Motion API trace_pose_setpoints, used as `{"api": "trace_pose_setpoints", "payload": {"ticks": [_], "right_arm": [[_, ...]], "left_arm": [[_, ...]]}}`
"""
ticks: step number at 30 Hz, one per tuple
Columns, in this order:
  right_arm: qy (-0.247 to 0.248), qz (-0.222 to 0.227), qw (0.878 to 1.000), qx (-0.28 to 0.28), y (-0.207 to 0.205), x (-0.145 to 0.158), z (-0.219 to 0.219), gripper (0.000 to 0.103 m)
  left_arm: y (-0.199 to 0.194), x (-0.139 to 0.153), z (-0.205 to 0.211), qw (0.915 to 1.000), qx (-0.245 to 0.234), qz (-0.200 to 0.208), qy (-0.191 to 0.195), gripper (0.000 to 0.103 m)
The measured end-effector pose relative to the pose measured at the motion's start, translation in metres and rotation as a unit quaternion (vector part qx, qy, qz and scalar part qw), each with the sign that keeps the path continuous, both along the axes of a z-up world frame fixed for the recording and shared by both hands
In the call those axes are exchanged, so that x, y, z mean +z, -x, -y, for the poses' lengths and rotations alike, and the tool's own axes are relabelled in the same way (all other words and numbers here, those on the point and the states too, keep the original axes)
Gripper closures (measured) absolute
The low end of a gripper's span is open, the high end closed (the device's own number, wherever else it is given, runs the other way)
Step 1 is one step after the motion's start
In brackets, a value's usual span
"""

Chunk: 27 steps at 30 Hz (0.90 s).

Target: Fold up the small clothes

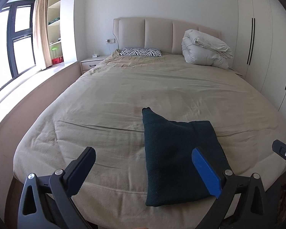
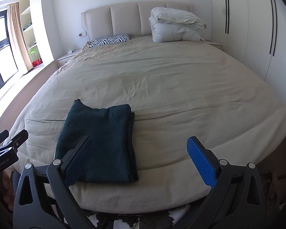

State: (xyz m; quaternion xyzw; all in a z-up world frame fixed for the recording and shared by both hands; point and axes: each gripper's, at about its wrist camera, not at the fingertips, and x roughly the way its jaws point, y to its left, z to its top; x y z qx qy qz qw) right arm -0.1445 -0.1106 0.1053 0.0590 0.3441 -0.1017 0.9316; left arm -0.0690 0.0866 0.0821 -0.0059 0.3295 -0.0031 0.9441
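Currently the garment (image 2: 97,145), a dark green knit, lies folded into a compact stack near the foot edge of the bed (image 2: 162,87), with one narrow end projecting toward the headboard. Both the left gripper (image 1: 143,171) and the right gripper (image 2: 141,158) hang above that edge, jaws wide apart and empty. Folding appears essentially complete; at most that end remains to be tucked.

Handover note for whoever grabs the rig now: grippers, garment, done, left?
Left gripper: open, empty, held back from the foot of the bed.
Right gripper: open, empty, alongside.
Dark green garment: lies near the foot edge in a stacked rectangle, one narrow end poking out at the far corner.
Done: main folds look made.
Left: probably tuck that end in, or set it aside.
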Motion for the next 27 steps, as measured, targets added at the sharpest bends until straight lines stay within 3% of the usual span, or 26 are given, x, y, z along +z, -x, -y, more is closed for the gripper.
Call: {"api": "trace_pose_setpoints", "payload": {"ticks": [15, 27], "right_arm": [[0.02, -0.053, 0.998, 0.019, -0.045, -0.051, -0.02, 0.003], [0.021, -0.065, 0.998, 0.013, -0.051, -0.065, -0.017, 0.003]], "left_arm": [[-0.019, -0.052, 0.0, 0.9974, -0.016, -0.066, 0.023, 0.0], [-0.021, -0.061, -0.001, 0.9971, -0.006, -0.074, 0.02, 0.0]]}}
